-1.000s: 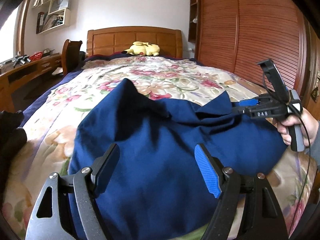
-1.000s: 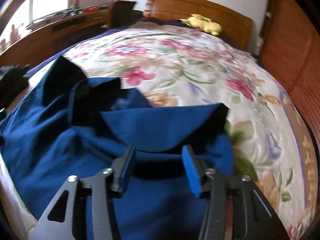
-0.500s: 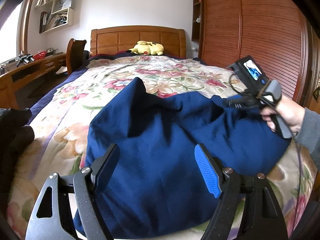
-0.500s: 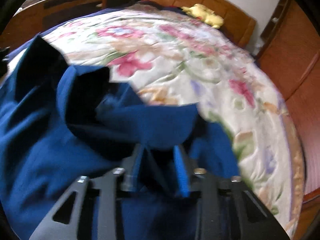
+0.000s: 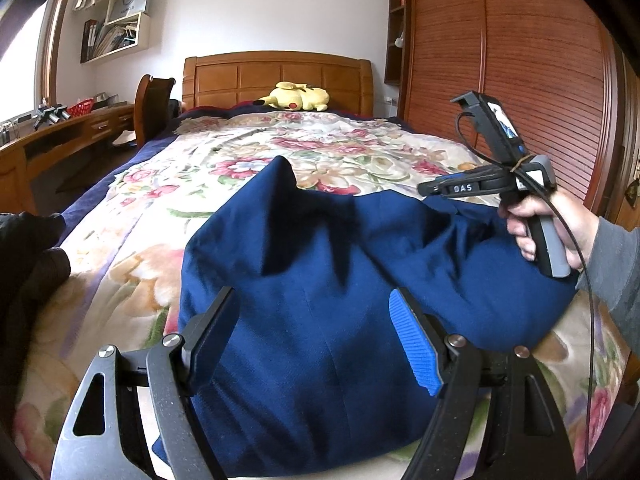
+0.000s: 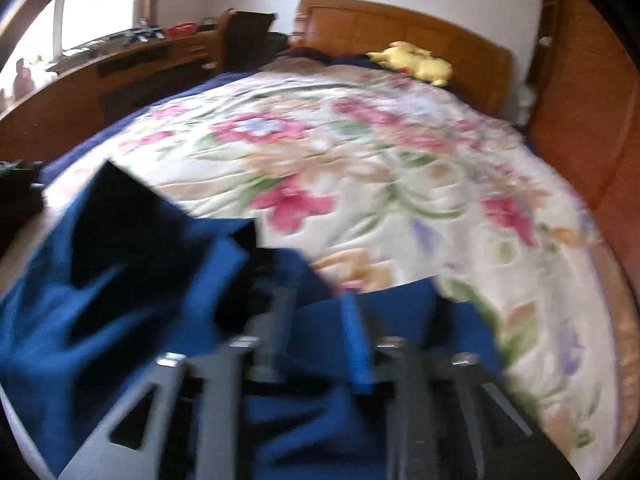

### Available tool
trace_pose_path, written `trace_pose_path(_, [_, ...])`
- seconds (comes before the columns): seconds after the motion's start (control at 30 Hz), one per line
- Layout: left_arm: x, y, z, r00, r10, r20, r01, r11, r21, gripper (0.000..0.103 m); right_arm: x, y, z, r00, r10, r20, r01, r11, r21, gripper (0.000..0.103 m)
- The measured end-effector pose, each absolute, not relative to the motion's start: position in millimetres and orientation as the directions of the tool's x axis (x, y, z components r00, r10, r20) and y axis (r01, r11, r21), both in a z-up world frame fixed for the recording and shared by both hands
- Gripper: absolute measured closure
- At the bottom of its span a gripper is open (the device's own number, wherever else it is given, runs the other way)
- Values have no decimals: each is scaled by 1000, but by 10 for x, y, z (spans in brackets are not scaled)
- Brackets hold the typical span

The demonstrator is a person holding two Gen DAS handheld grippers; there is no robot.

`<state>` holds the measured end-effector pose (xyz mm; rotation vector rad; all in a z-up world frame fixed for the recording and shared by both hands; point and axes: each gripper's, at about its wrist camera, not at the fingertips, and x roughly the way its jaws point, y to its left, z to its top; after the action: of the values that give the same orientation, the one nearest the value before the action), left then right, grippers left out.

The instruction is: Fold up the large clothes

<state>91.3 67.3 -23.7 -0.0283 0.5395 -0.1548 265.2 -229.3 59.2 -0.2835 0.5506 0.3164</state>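
The navy garment (image 5: 340,312) lies in a loose heap at the foot end of the bed (image 5: 312,148), on the floral cover, with one point of cloth standing up toward the headboard and a folded flap near the right-hand edge. The step in hand looks like the first gather: the right gripper (image 6: 316,316) has its jaws drawn close on a ridge of the blue cloth, though that view is blurred and a firm hold cannot be confirmed. The left gripper (image 5: 312,320) hovers over the near part of the garment with its jaws wide apart, holding nothing. The next move probably calls for the left gripper to take a matching edge, so that both can lift and spread the cloth flat before any fold; with one side pinched alone, the heap would likely drag and bunch. Compared with a second ago, the right jaws have gone from open around the flap to nearly shut, and the right gripper has risen slightly above the cloth.
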Motion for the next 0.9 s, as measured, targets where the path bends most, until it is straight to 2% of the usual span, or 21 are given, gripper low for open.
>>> trace_pose_path(0.03, [908,668,-238,847,-152,-509,139,988,-63,25,2633,-2257,576,801,235,-550,-382,909,-168,52])
trace_pose_path(0.1, [900,657,-238,849,-146,-507,138,989,-54,25,2627,-2142,531,774,280,-568,-427,893,-141,52])
trace_pose_path(0.2, [910,644,-250,848,-141,-511,134,990,-50,25,2686,-2045,474,754,275,-596,-444,883,-154,53])
trace_pose_path(0.23, [916,647,-256,847,-140,-513,133,990,-51,25,2731,-2019,465,743,273,-611,-452,878,-158,69])
trace_pose_path(0.27, [918,634,-259,846,-139,-515,132,990,-50,25,2746,-1998,461,732,282,-620,-469,869,-157,103])
trace_pose_path(0.43, [934,627,-271,840,-140,-524,135,990,-48,25,2832,-1872,530,716,347,-605,-531,834,-150,103])
trace_pose_path(0.63, [934,617,-261,839,-141,-525,136,990,-48,25,2790,-1864,579,761,312,-568,-473,867,-157,103])
trace_pose_path(0.7, [934,616,-262,839,-140,-526,136,990,-46,25,2727,-1902,634,783,298,-546,-437,888,-142,93])
trace_pose_path(0.73, [927,616,-259,839,-140,-526,137,990,-46,25,2732,-1926,645,793,292,-535,-419,899,-131,77])
trace_pose_path(0.77, [929,613,-264,839,-140,-526,137,990,-45,25,2735,-1936,644,797,292,-528,-410,904,-120,67])
trace_pose_path(0.8, [928,613,-265,839,-140,-526,137,990,-45,25,2735,-1940,636,792,306,-528,-418,903,-103,53])
trace_pose_path(0.9, [928,613,-265,839,-140,-527,138,990,-44,25,2728,-1940,554,760,342,-553,-455,887,-76,51])
